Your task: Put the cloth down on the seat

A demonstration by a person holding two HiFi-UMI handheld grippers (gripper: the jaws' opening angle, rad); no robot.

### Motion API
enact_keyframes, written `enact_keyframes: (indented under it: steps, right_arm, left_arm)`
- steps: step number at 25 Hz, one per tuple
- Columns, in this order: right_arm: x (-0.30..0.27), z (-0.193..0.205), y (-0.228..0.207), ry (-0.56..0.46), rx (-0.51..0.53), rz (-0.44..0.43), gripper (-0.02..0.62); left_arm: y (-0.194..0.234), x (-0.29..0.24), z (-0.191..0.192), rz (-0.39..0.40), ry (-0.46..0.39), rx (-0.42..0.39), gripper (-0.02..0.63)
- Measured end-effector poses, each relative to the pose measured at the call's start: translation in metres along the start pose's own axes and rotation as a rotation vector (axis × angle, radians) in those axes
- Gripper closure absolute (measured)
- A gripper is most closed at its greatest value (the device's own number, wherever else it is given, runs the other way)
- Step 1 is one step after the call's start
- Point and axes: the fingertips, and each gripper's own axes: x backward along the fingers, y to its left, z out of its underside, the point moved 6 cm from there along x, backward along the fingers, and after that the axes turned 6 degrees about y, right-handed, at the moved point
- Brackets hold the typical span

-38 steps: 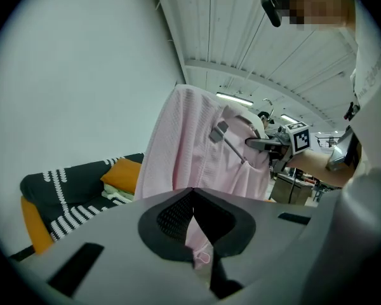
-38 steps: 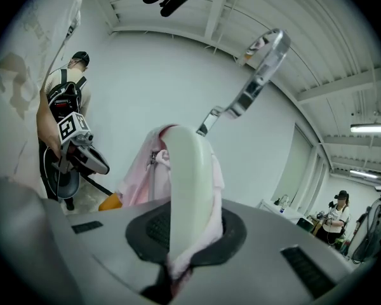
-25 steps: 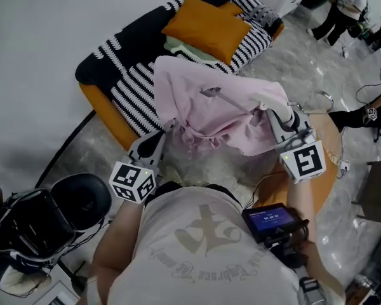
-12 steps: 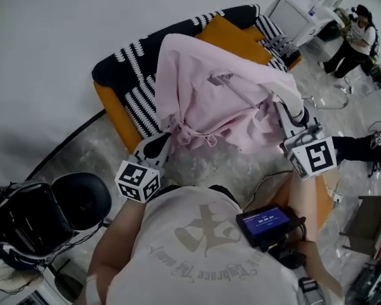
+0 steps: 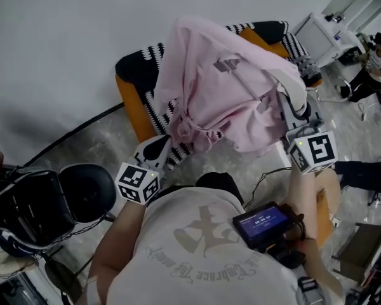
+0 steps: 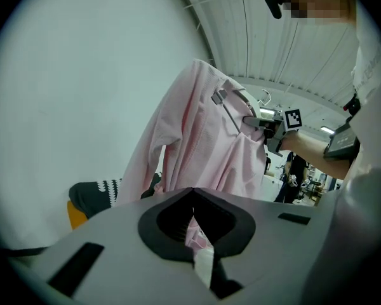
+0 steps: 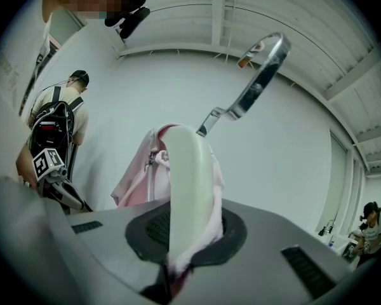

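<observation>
A pink cloth (image 5: 222, 100) hangs on a pale hanger (image 7: 189, 183) with a chrome hook (image 7: 257, 81); both grippers hold it up in the air. Behind and below it stands the seat (image 5: 134, 75), orange with a black-and-white striped cover, and the cloth hides most of it. My left gripper (image 5: 171, 138) is shut on the cloth's lower edge (image 6: 197, 145), which bunches between the jaws. At the cloth's right side, my right gripper (image 5: 292, 110) is shut on the hanger's arm, with pink fabric pinched along it.
A white wall (image 5: 63, 43) rises behind the seat. Black gear (image 5: 82, 192) sits on the floor at the left. A low orange table (image 5: 324, 215) is at the right, and a white desk (image 5: 324, 37) and another person (image 5: 374, 68) are at the far right.
Both grippers have carried the cloth forward towards the seat. It now covers the orange cushion and most of the striped cover, which showed before.
</observation>
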Motion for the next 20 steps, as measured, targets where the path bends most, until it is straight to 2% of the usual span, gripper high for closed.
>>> enact_keyframes:
  steps: [11,20]
  right_arm:
    - [-0.102,0.004,-0.001,-0.077,-0.010,-0.157,0.563]
    - [-0.205,0.007,-0.043,-0.101,-0.007,-0.271,0.563]
  left_arm:
    - [0.054,-0.004,0.012,-0.183,0.018,0.078,0.594]
    - [0.102,-0.069,-0.034,-0.246,0.004,0.095,0.594]
